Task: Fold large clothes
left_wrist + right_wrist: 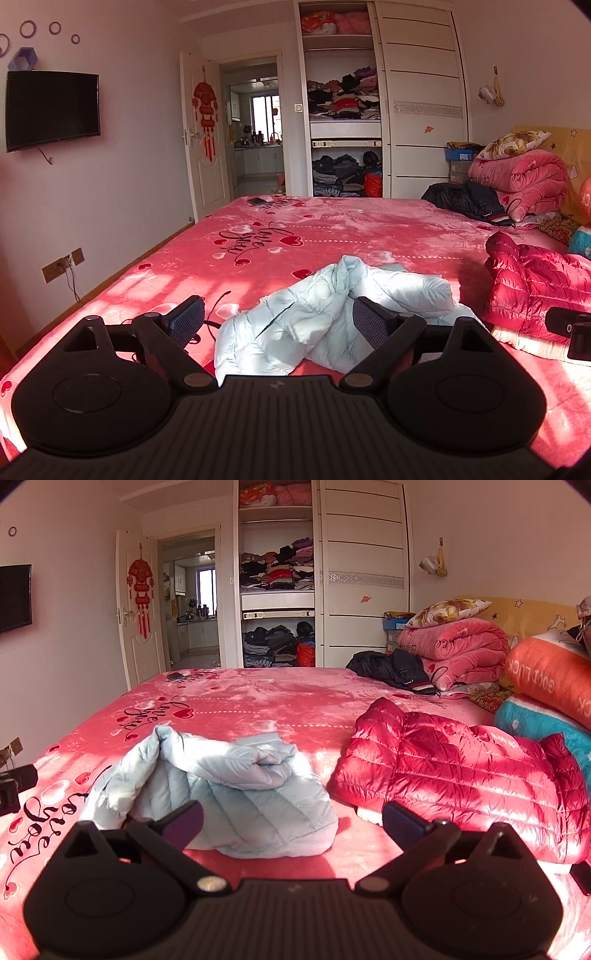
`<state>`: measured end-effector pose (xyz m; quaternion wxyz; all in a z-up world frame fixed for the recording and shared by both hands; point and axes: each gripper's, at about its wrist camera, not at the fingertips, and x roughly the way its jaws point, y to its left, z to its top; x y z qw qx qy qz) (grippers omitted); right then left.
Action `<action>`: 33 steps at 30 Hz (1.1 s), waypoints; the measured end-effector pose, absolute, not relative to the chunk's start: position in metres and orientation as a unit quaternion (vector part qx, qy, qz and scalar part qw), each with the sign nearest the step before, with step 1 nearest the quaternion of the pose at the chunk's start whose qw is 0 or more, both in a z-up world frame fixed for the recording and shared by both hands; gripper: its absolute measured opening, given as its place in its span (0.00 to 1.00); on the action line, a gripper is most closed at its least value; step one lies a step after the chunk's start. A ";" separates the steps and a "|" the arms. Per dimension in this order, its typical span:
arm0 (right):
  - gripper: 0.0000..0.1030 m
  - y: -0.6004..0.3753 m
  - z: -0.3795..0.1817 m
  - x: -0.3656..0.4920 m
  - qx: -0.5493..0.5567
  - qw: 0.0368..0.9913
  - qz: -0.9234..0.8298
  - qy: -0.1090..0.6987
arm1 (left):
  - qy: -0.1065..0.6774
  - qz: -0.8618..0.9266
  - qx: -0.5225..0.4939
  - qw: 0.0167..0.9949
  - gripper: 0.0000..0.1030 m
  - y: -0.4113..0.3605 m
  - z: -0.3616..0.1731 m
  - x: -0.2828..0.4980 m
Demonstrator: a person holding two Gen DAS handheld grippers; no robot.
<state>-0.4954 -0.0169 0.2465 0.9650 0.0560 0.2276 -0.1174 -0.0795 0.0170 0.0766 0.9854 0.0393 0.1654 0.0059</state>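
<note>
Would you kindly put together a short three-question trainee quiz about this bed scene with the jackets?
1. True or false: both the left gripper and the right gripper are open and hold nothing.
2. Which jacket lies nearer the pillows: A) the light blue jacket, B) the red jacket, C) neither?
3. Fill in: the small dark phone lies at the far corner of the ____.

Key:
1. True.
2. B.
3. Bed.

A pink-walled bedroom is lit by patchy sunlight. A wall-mounted television [51, 110] is seen left of an open door [204, 140], beside an open wardrobe [341, 99] stacked with clothes.
</note>
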 end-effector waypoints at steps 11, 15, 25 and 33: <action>0.99 0.000 0.290 -0.532 0.054 0.977 -0.095 0.181 | 0.074 0.020 0.031 0.997 1.00 0.037 0.075 -0.116; 0.99 0.006 0.298 -0.540 0.050 0.980 -0.089 0.171 | 0.075 0.028 0.038 0.996 1.00 0.032 0.080 -0.121; 0.99 0.016 0.312 -0.557 0.058 0.983 -0.071 0.159 | 0.080 0.045 0.016 0.996 1.00 0.028 0.105 -0.136; 0.99 0.023 0.321 -0.569 0.053 0.986 -0.061 0.145 | 0.087 0.054 0.006 0.995 1.00 0.025 0.121 -0.151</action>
